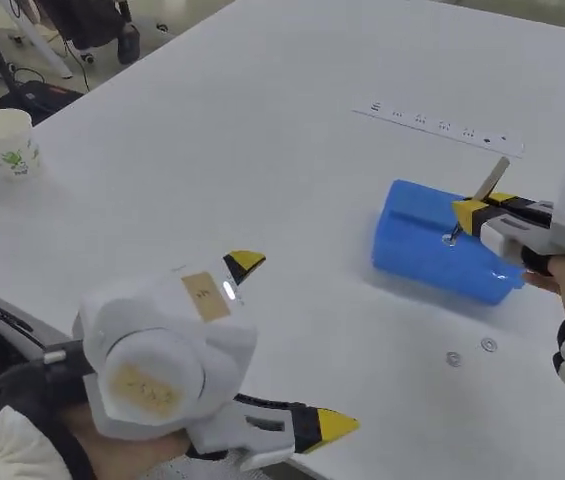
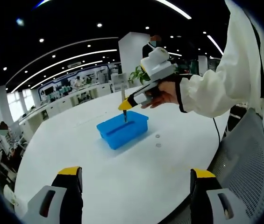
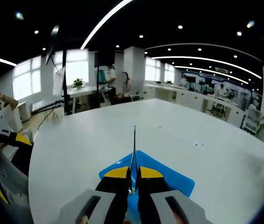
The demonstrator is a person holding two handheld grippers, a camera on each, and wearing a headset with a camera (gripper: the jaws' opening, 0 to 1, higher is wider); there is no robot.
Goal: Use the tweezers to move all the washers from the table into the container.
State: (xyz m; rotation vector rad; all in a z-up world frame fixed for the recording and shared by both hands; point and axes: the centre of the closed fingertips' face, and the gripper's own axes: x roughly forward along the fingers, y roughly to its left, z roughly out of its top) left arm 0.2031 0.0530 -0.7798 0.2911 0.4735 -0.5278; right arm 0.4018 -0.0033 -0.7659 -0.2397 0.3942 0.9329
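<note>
**Tweezers over the container, two washers waiting outside**

A washer (image 1: 453, 358) and a second washer (image 1: 489, 345) lie flat on the white surface (image 1: 262, 150). They sit close together, just beside the near wall of the blue container (image 1: 412, 262), on the person's side. Judging by that, the job is not finished: both have yet to be lifted in.

Over to the tweezers (image 1: 490, 182)! They stand tilted, tips down inside the open top of the container. Something small and ring-like shows at the tips, though it is too small to call a washer for certain. That pose reads as a drop-off, with the tips lowered into the container so a piece would fall a short way and not bounce out.

The right hand-held gripper (image 1: 470, 214) is clamped on the tweezers. In the right gripper view its two yellow-tipped jaws press the blades from either side with no gap. That squeeze likely does double duty, carrying the tool and pinching its tips together.

The left hand-held gripper (image 1: 292, 343) has its jaws spread wide and carries nothing. It is low at the near edge of the surface and well apart from the container, seemingly parked clear of the working side.

A power strip (image 1: 440, 127) lies beyond the container, and a paper cup (image 1: 7, 140) stands far off to the left.
</note>
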